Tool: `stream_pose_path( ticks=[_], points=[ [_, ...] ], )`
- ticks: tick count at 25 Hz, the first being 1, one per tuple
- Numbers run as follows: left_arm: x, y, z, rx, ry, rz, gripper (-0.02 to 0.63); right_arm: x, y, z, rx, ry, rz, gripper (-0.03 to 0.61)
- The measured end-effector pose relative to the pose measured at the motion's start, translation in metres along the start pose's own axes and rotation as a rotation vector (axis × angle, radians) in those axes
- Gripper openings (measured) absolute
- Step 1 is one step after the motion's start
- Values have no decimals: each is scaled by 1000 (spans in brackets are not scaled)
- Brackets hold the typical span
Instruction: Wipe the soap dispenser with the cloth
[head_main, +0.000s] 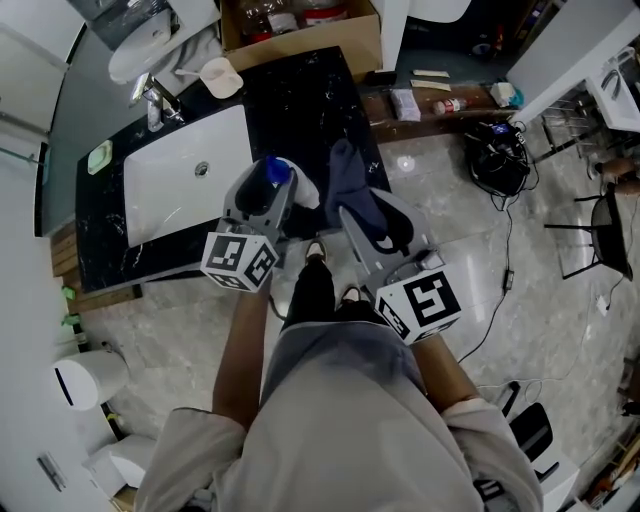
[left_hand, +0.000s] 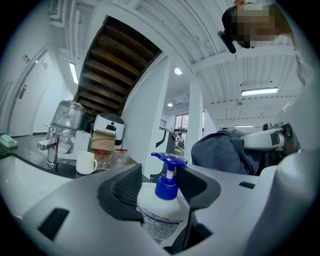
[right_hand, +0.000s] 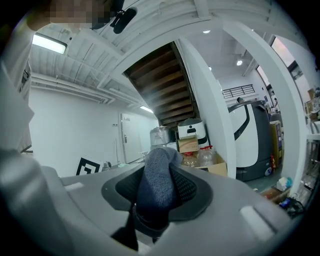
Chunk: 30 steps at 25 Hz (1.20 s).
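– Where is the soap dispenser (left_hand: 160, 216) now?
– It stands upright between the fingers of the left gripper (left_hand: 160, 185), at the near edge of the black surface (head_main: 300, 110), just beside the white sink (head_main: 185, 175). These fingers are a little apart and seem not to press it.
– And the cloth (right_hand: 156, 170)?
– The right gripper (right_hand: 159, 192) has its fingers closed on the dark blue cloth, near the dispenser but not touching it.

A white soap dispenser (left_hand: 159, 212) with a blue pump is standing between the left gripper's (left_hand: 161, 184) parted jaws, while a dark blue cloth (left_hand: 220, 150) is hanging at right and a white mug (left_hand: 86, 162) is sitting on the counter behind.
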<state>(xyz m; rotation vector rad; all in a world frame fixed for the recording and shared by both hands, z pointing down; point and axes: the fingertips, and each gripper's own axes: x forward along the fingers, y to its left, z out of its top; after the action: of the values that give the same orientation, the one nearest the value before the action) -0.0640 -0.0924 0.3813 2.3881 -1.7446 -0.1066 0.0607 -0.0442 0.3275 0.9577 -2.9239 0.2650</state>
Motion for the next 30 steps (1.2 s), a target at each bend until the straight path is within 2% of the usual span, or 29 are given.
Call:
stream_pose_path(
  ticks=[5, 15, 25, 30],
  points=[
    [2, -7, -1, 14, 29, -29, 203, 3, 2, -4, 0, 10, 9, 127],
    [4, -10, -6, 43, 52, -61, 359, 8, 3, -5, 5, 15, 15, 127],
    [-14, -31, 6, 41, 15, -108, 360, 9, -1, -5, 1, 6, -4, 126],
    [-39, -39, 21, 31, -19, -88, 346, 5, 0, -3, -15, -11, -28, 117]
  ],
)
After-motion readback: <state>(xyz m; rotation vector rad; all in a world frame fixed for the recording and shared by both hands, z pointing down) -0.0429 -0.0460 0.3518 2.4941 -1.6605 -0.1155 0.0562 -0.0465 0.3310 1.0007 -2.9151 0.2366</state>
